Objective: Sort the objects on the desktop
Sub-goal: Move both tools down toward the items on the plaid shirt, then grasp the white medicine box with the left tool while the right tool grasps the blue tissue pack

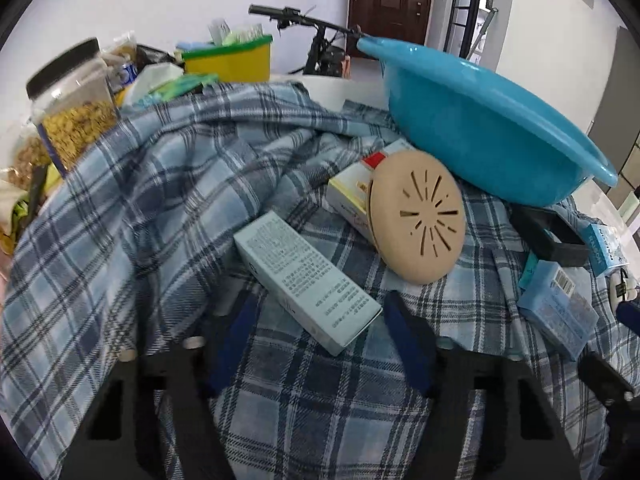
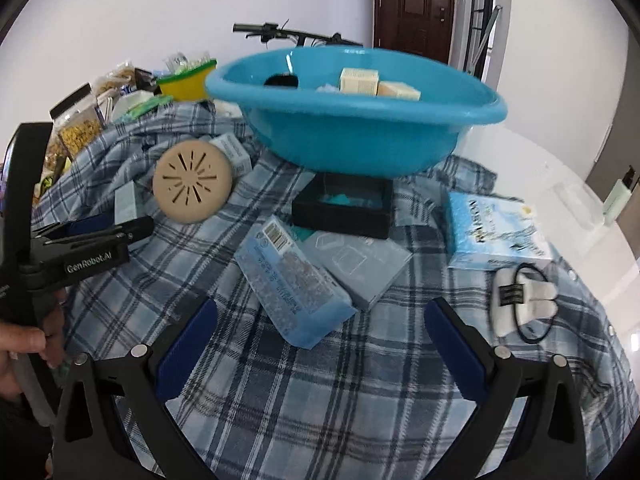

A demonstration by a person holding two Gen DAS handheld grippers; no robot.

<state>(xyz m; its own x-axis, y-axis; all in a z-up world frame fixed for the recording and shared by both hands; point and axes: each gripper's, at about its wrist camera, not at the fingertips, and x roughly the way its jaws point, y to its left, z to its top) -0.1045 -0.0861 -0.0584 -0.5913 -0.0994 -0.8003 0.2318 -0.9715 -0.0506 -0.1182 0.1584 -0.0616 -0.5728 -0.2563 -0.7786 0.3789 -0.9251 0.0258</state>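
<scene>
A blue basin [image 2: 360, 120] stands on a plaid cloth [image 2: 320, 400] and holds two cream blocks [image 2: 358, 80]. It also shows in the left wrist view [image 1: 480, 120]. My left gripper [image 1: 320, 312] is open around the near end of a pale green box [image 1: 304, 280], its fingers apart from it. A tan slotted disc [image 1: 420, 216] leans on a white box [image 1: 352, 196] behind. My right gripper [image 2: 320, 332] is open and empty, just short of a light blue speckled box [image 2: 292, 284]. The left gripper [image 2: 80, 236] shows at the left of the right wrist view.
A black tray [image 2: 344, 210], a grey-blue flat box [image 2: 360, 264], a blue printed box [image 2: 496, 232] and a white object with a black band [image 2: 520, 300] lie on the cloth. A jar [image 1: 72, 108], a yellow bin [image 1: 228, 58] and packets stand at the back left.
</scene>
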